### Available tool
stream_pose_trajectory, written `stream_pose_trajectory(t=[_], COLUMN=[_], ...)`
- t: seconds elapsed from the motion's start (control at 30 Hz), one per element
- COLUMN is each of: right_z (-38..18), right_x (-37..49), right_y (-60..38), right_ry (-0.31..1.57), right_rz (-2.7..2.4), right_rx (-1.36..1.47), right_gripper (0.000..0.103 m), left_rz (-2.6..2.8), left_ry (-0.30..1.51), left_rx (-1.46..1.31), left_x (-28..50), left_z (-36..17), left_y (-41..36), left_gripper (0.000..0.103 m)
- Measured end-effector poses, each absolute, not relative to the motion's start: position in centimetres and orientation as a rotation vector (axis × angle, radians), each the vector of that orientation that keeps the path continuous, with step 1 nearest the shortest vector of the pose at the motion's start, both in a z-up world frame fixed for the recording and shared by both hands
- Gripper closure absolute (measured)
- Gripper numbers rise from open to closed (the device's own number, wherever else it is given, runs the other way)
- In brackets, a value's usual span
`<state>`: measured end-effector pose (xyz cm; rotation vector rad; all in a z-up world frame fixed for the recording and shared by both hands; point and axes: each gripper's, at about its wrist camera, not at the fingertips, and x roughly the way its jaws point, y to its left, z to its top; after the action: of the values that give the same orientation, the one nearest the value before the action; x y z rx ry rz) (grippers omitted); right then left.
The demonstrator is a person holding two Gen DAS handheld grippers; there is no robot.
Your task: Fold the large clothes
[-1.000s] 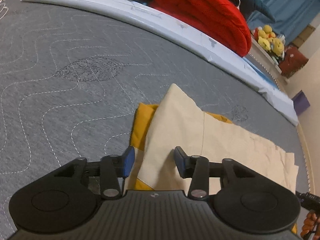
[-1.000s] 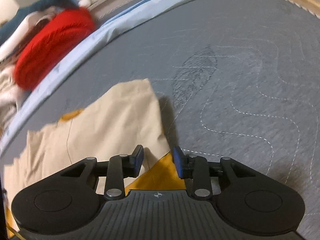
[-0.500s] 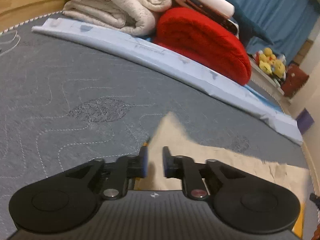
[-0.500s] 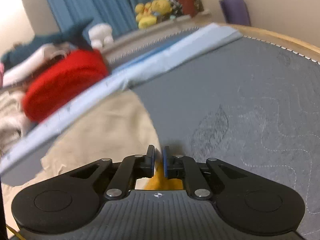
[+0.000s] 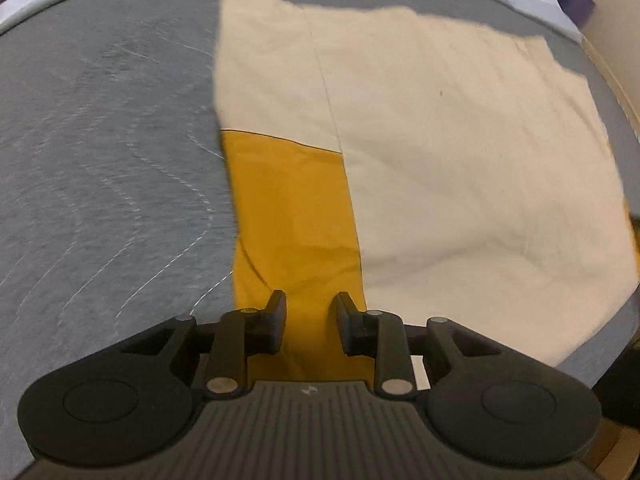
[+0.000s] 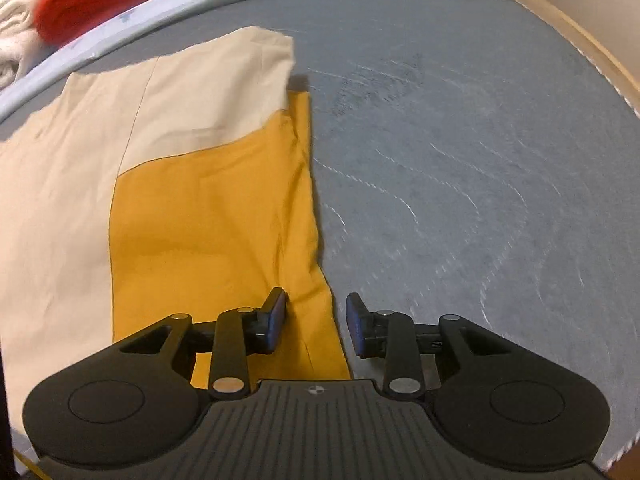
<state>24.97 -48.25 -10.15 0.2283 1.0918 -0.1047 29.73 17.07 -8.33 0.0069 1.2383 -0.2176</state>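
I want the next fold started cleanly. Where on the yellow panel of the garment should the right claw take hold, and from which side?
Probably at the yellow panel's outer edge, where it meets the grey quilt. That edge lies free and slightly ridged, directly below the right claw. Come from above, one finger on the cloth and one on the quilt side. Its jaws are opening and hold nothing.
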Motion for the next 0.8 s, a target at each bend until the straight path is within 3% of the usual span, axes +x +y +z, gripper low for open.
stream_pose_trajectory(t=[0.1,0.17,0.23,0.33,0.5,0.57,0.63,0.8], right_z=[-9.4,-10.3,-11.1,-9.0,-1.9,0.9,3.5,5.7], right_x=[23.6,22.9,22.5,21.7,18.3,16.3,13.8,8.2], right_y=[-48.6,-48.1,-48.5,-48.0,-46.4,-45.3,-43.8,-39.9], right_ry=[1.085,1.163,1.202,1.176,0.898,0.776,0.662,0.511], right_rz=[-0.081,-0.061,-0.064,-0.123,-0.153,-0.148,-0.122,-0.026], right_rx=[0.243,0.194,0.135,0.054,0.019,0.036,0.074,0.166], right_gripper=[0.07,0.07,0.064,0.065,0.065,0.064,0.062,0.059], left_rz=[-0.285,-0.254,-0.168,-0.134,-0.078,-0.061,-0.059,-0.123], left_ry=[1.216,1.298,1.364,1.31,1.014,0.887,0.778,0.697], left_rx=[-0.001,0.053,0.174,0.258,0.16,0.115,0.084,-0.037], left_x=[27.6,26.8,25.9,24.5,21.6,19.4,17.1,11.9], left_z=[-6.9,-8.3,-9.8,-8.4,-1.1,1.8,4.0,3.9], left_y=[17.2,17.5,17.8,17.6,17.8,17.2,15.4,11.1], left_gripper=[0.072,0.071,0.07,0.07,0.058,0.041,0.03,0.023])
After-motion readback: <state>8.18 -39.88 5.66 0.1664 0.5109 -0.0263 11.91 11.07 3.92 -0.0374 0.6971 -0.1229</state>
